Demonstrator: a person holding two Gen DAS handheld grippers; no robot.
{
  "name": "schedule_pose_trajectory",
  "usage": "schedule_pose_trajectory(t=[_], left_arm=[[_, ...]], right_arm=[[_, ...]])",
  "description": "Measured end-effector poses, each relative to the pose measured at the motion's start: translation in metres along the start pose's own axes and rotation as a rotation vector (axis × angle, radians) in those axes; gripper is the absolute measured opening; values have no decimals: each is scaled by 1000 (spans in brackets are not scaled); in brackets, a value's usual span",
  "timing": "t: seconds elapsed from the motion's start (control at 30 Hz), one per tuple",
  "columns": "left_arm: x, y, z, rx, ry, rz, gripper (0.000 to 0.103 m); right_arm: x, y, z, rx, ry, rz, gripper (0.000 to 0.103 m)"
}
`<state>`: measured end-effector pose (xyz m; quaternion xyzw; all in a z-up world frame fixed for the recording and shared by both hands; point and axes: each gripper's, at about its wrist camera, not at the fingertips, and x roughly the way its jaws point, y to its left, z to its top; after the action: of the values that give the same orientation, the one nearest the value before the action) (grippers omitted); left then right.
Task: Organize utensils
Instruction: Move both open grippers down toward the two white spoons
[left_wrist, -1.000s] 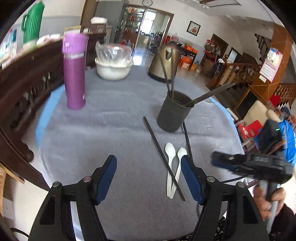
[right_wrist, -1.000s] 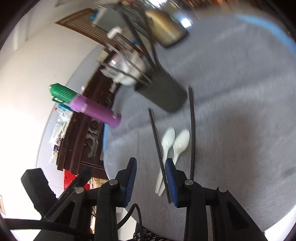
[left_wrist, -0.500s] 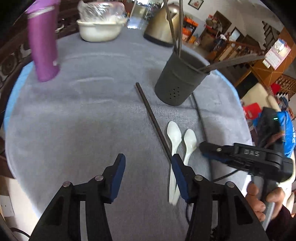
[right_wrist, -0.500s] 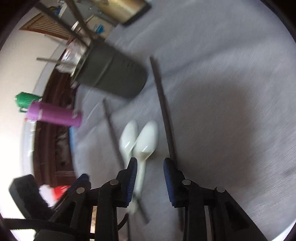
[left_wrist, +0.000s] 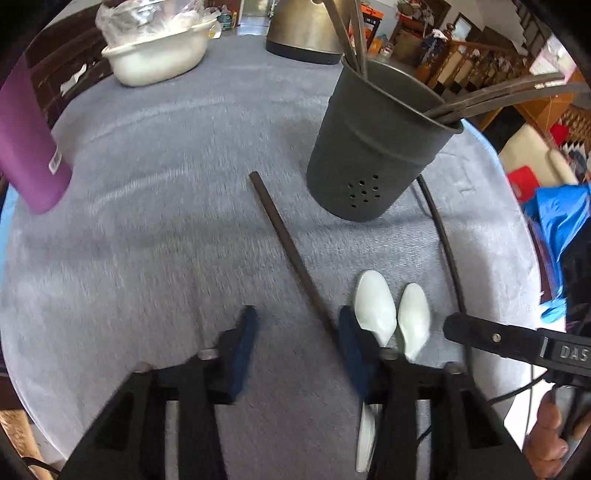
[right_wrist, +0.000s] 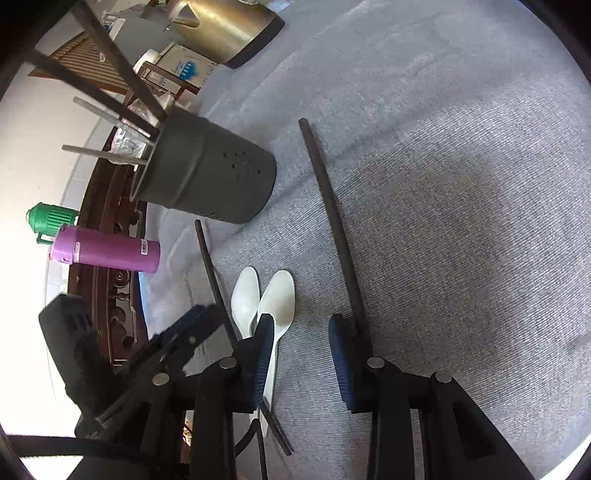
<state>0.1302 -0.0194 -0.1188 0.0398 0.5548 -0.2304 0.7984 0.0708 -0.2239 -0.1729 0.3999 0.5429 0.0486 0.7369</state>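
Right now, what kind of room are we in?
Most likely the dining area of a lived-in home. A cloth-covered table holds a kettle, a covered bowl and a utensil holder, and a wooden stair railing and cluttered shelves stand in the room behind.

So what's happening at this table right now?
A person with a gripper in each hand is tidying utensils on a grey cloth. Two chopsticks and two white spoons lie loose beside the dark holder, which already has chopsticks in it. The left gripper, jaws just been closing, is low over one chopstick; the right gripper is by the other. Neither grips anything yet.
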Motion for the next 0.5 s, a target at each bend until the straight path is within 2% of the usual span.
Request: schedule_pose_trajectory(t=[0.03, 0.07, 0.13, 0.23, 0.3, 0.33, 0.4, 0.43, 0.47, 0.5], left_arm=[[1, 0, 1, 14, 4, 13, 21], [2, 0, 3, 26, 8, 23, 14], [3, 5, 6, 43, 26, 17, 9], [1, 14, 9, 57, 50, -3, 9], [-3, 19, 8, 54, 52, 1, 9], [-5, 20, 8, 52, 50, -1, 9], [-14, 23, 4, 50, 32, 8, 9], [-21, 24, 2, 51, 14, 13, 9], [-27, 24, 0, 53, -3, 15, 9], [-34, 23, 0, 57, -23, 16, 9]], right_arm=[[4, 4, -1, -2, 7, -3, 34], [9, 10, -1, -8, 11, -9, 34], [10, 17, -3, -29, 14, -38, 35], [13, 30, -3, -77, 8, -104, 37], [17, 41, -3, -120, 11, -134, 47], [20, 47, -5, -142, 11, -134, 57], [23, 57, -9, -205, 1, -186, 57], [25, 63, -12, -248, -14, -220, 53], [28, 68, -15, -305, -30, -267, 33], [31, 71, -17, -350, -36, -312, 31]])
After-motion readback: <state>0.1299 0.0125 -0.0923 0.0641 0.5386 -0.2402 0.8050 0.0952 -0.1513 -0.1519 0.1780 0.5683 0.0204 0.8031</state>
